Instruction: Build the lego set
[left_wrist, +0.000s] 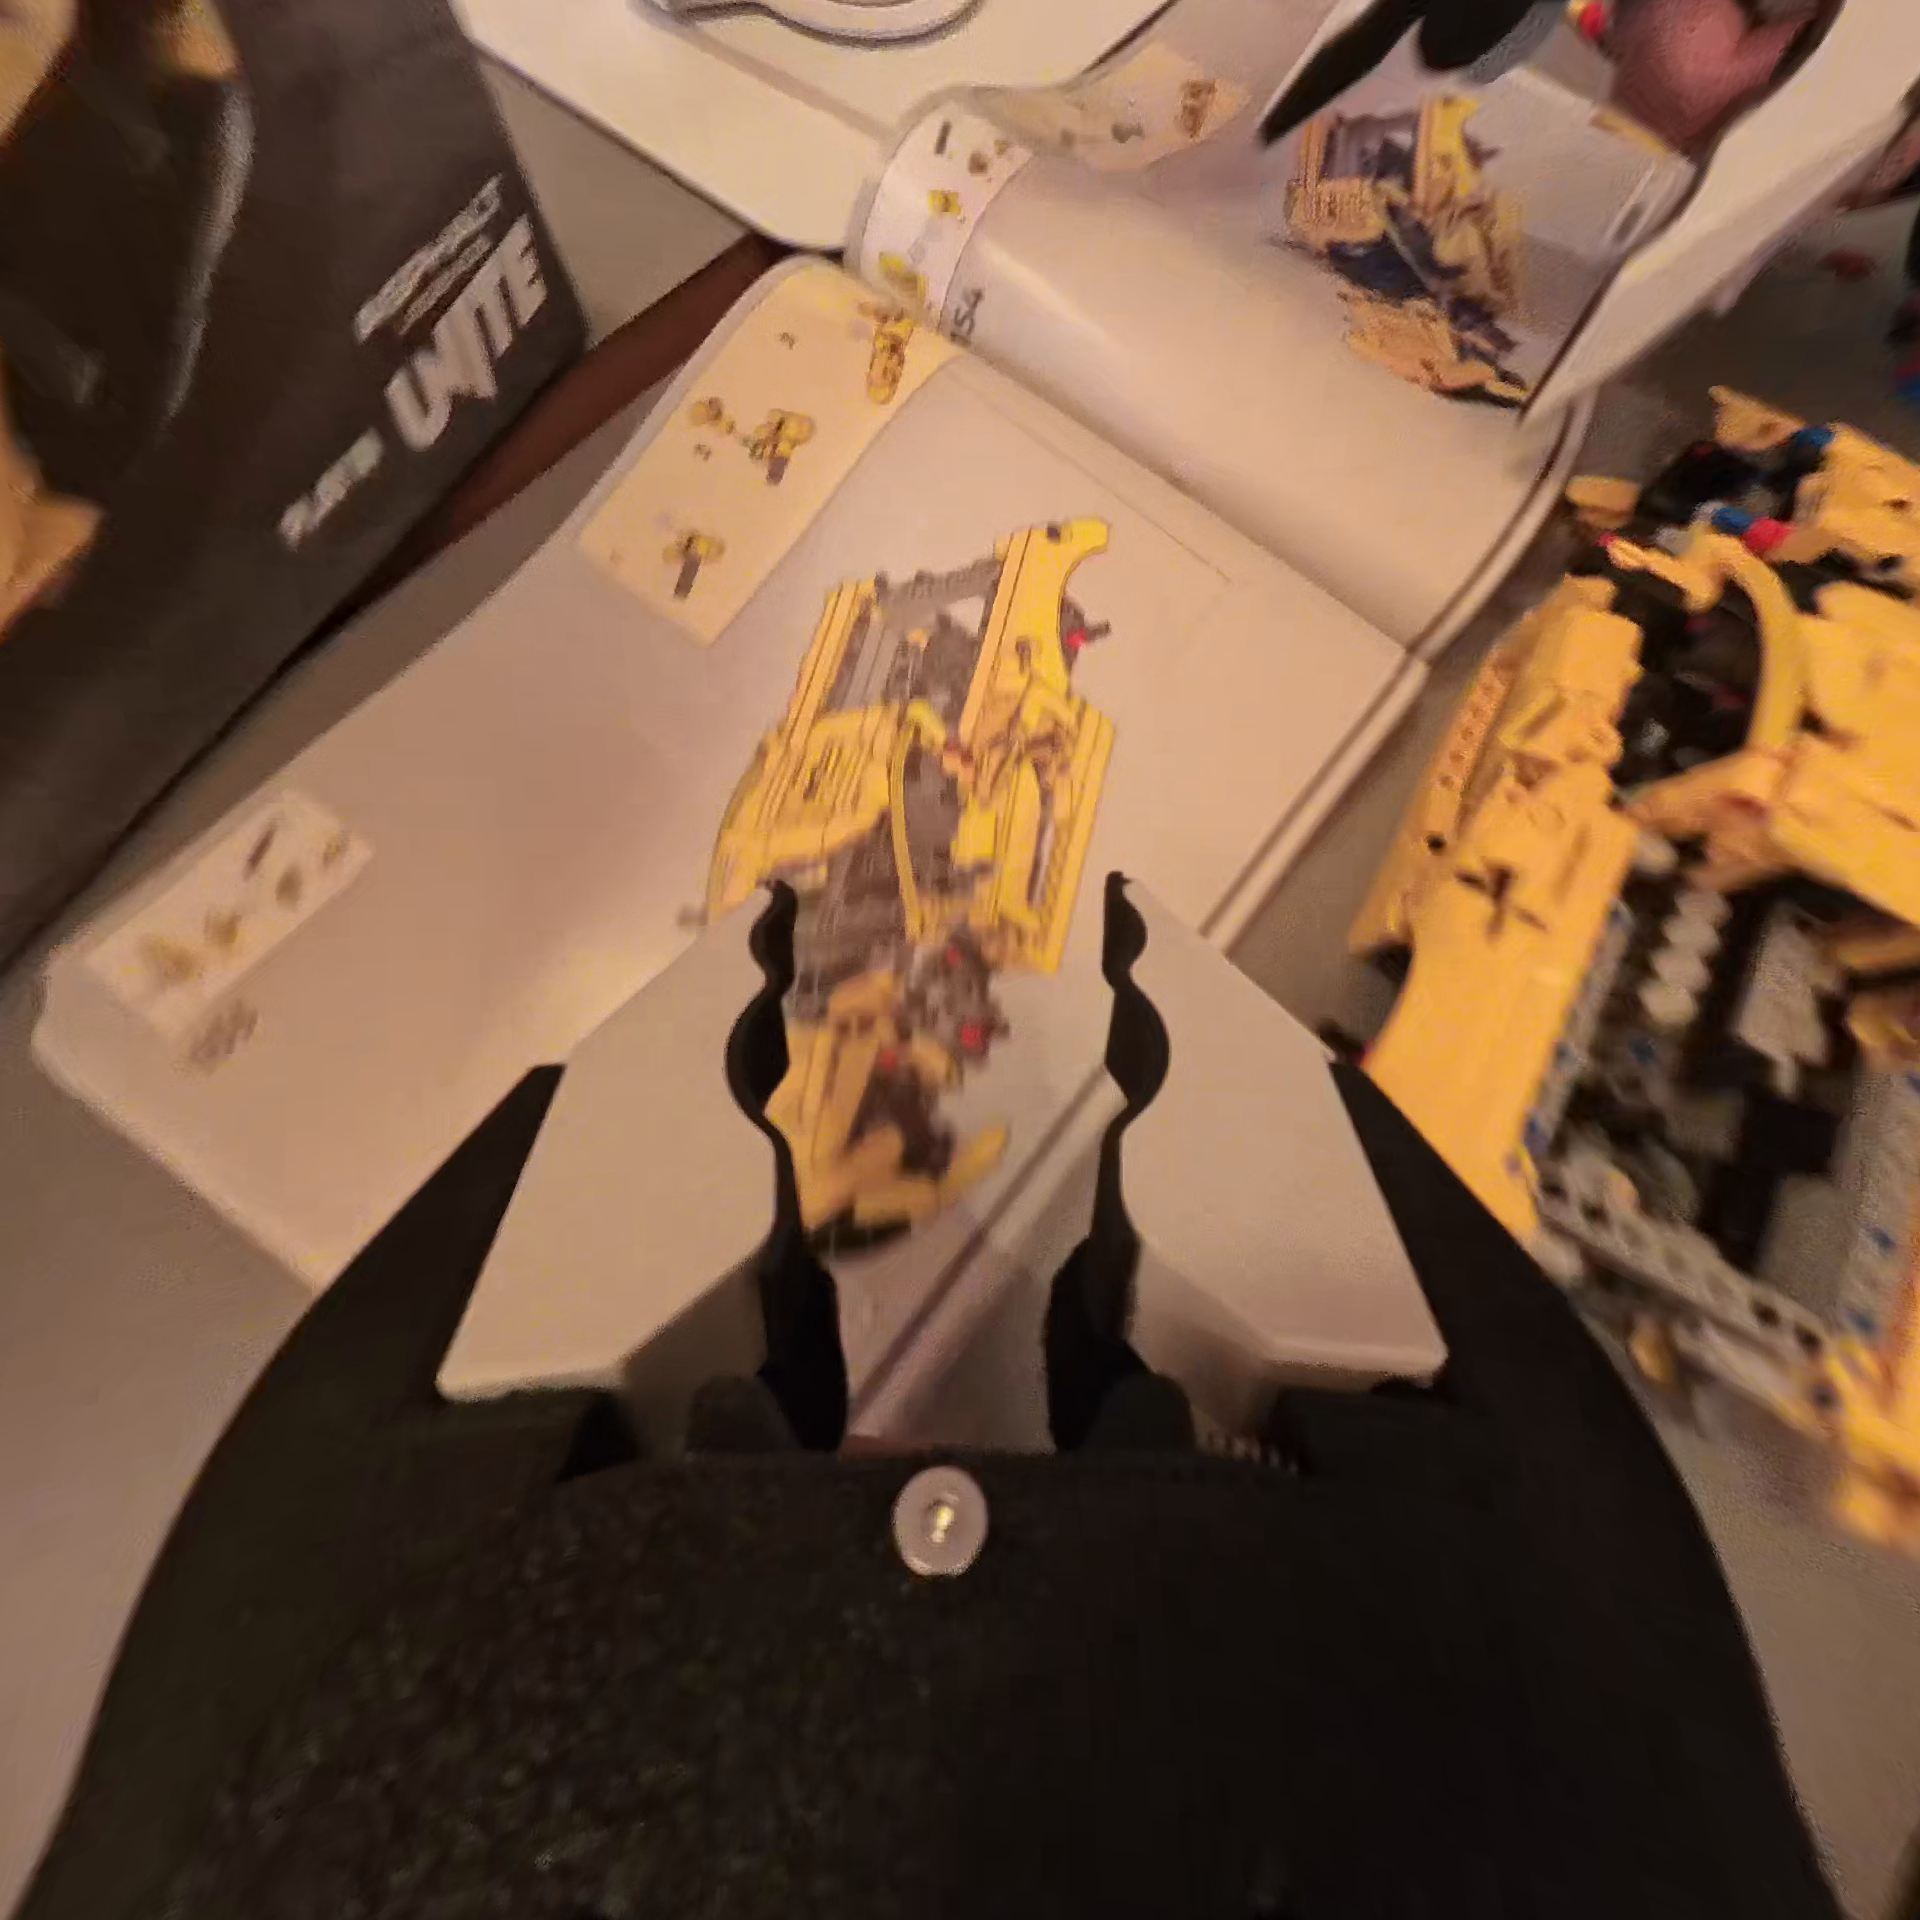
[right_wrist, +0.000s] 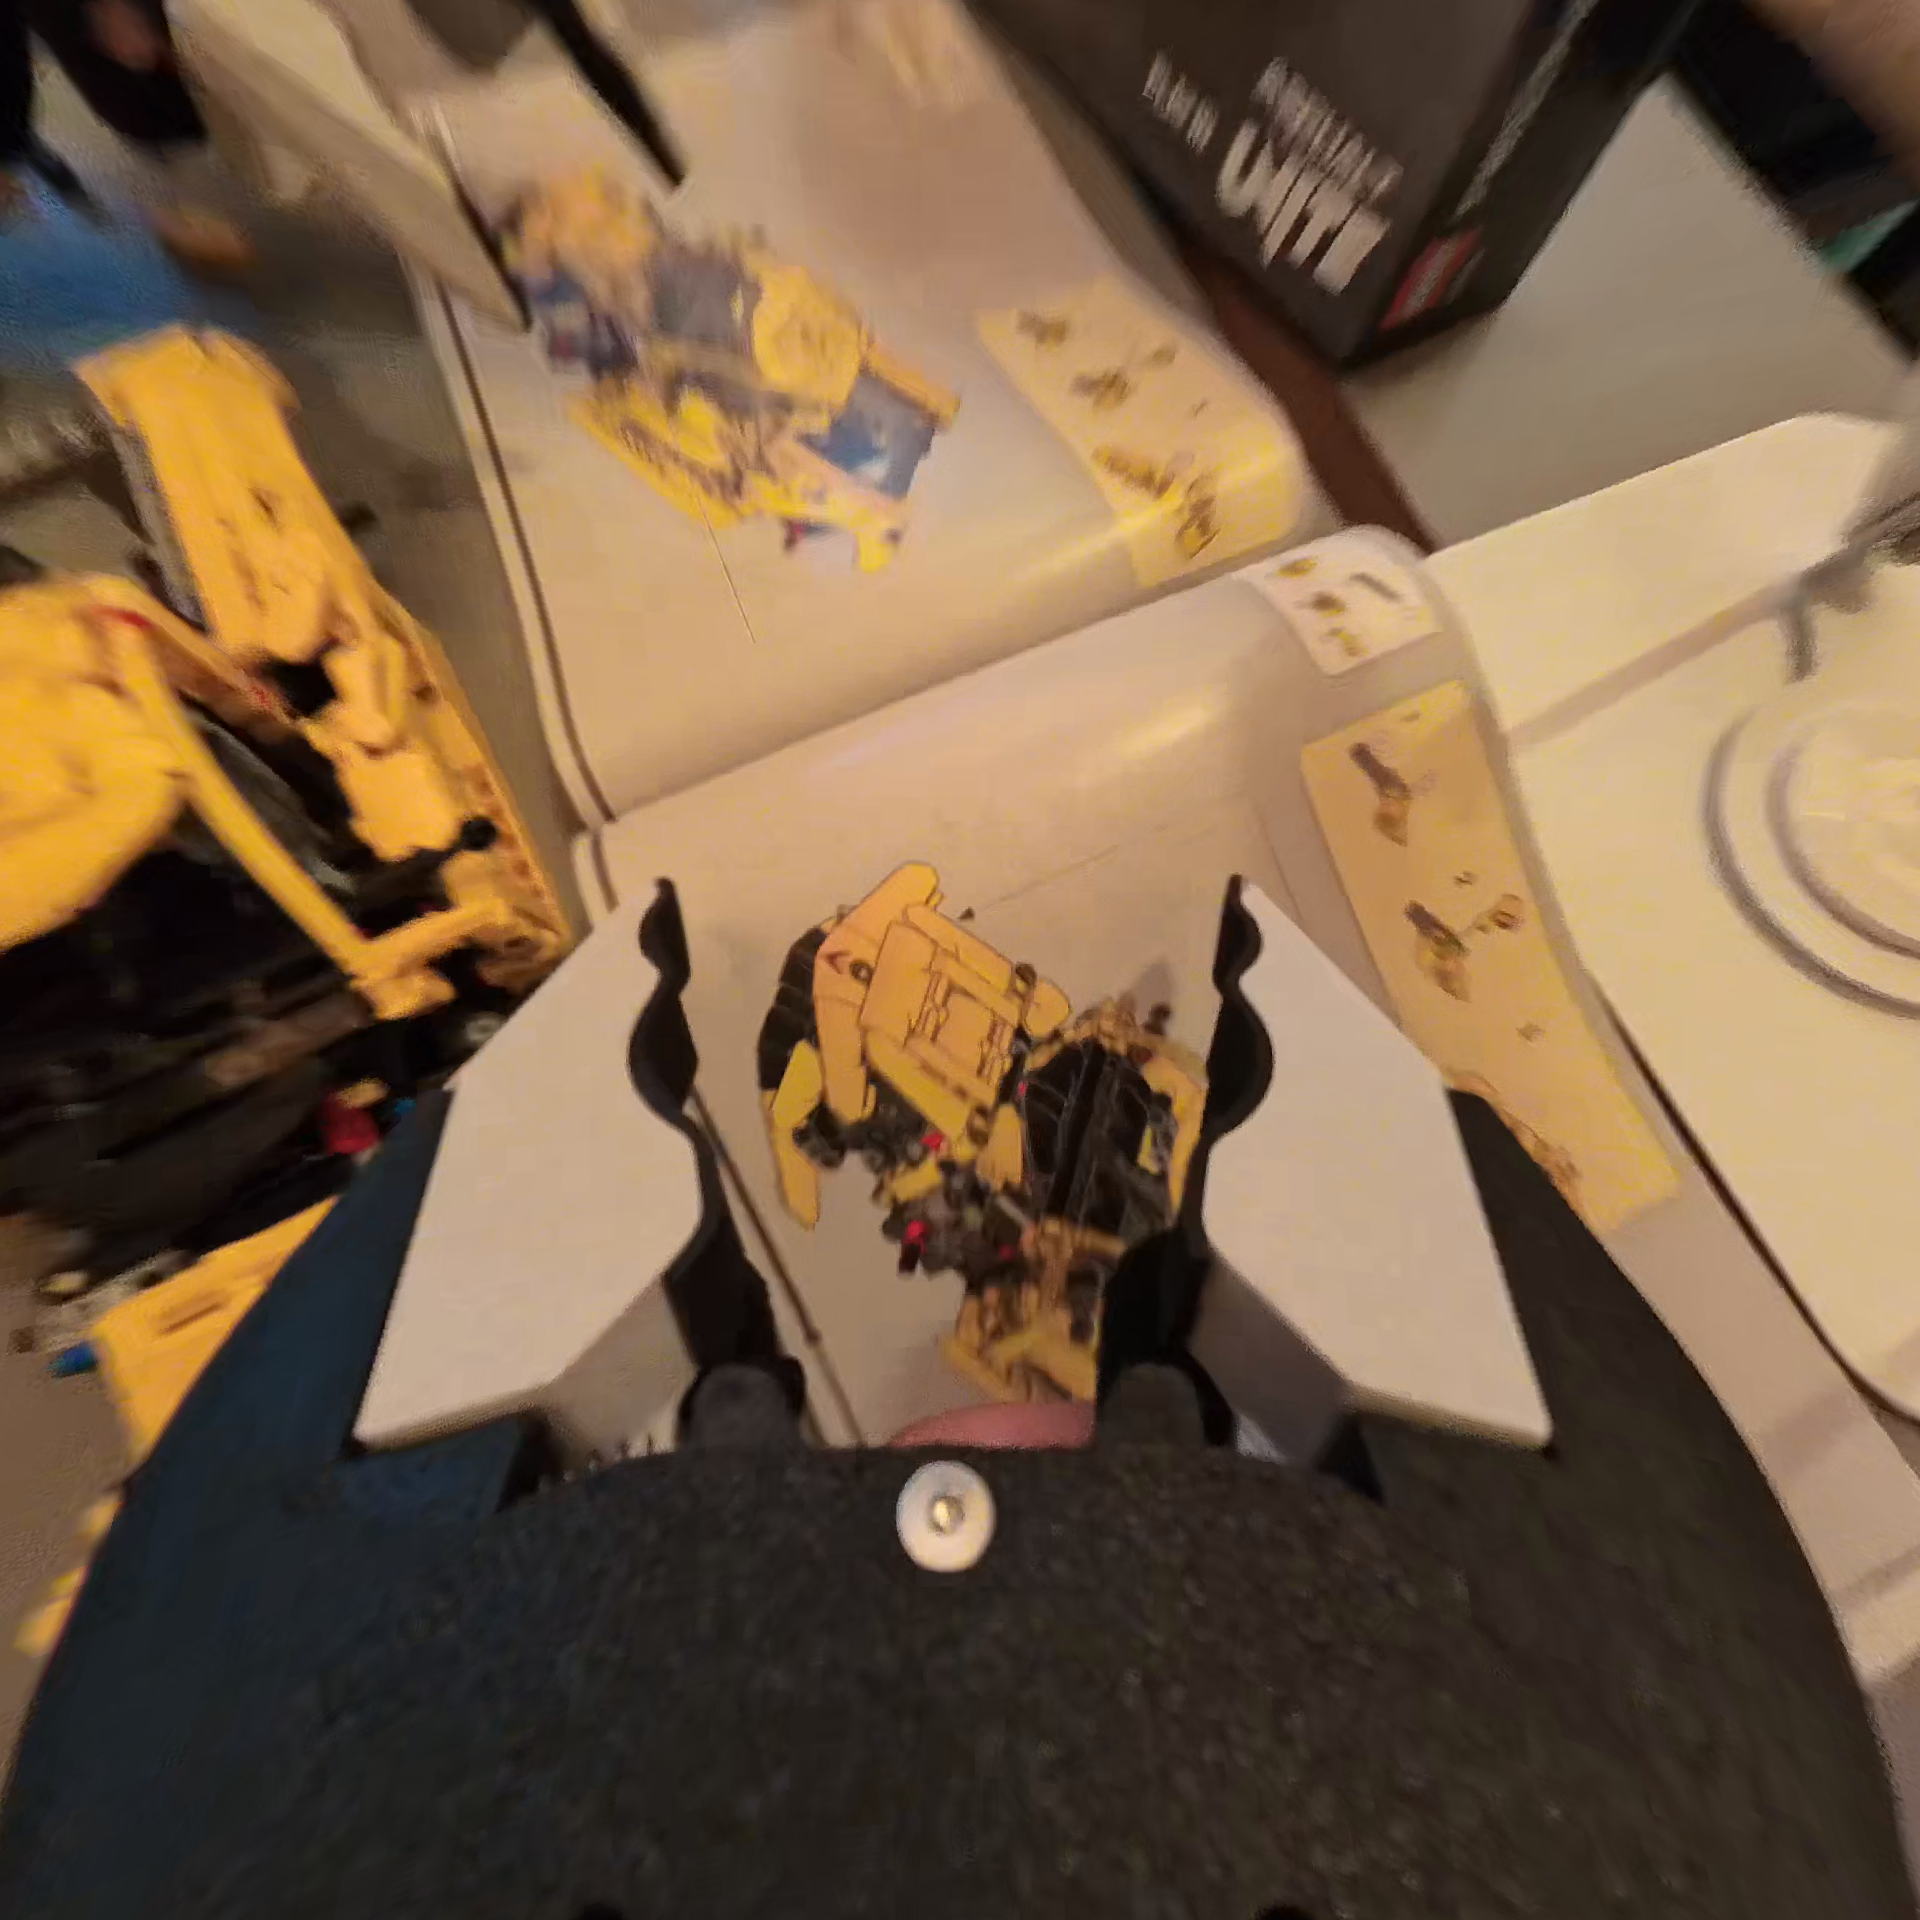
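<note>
Left gripper (left_wrist: 940, 904) jaws moderately apart, nothing held, hovering over open instruction booklet (left_wrist: 499, 831); right gripper (right_wrist: 945, 914) jaws wider apart, also empty, above another page of that booklet (right_wrist: 987, 769). Part-built yellow lego model (left_wrist: 1662, 883) sits just right of the booklet in left wrist view, left of it in right wrist view (right_wrist: 239, 790). Dark box (left_wrist: 208, 364) far left, touching booklet edge; both views motion-blurred.
</note>
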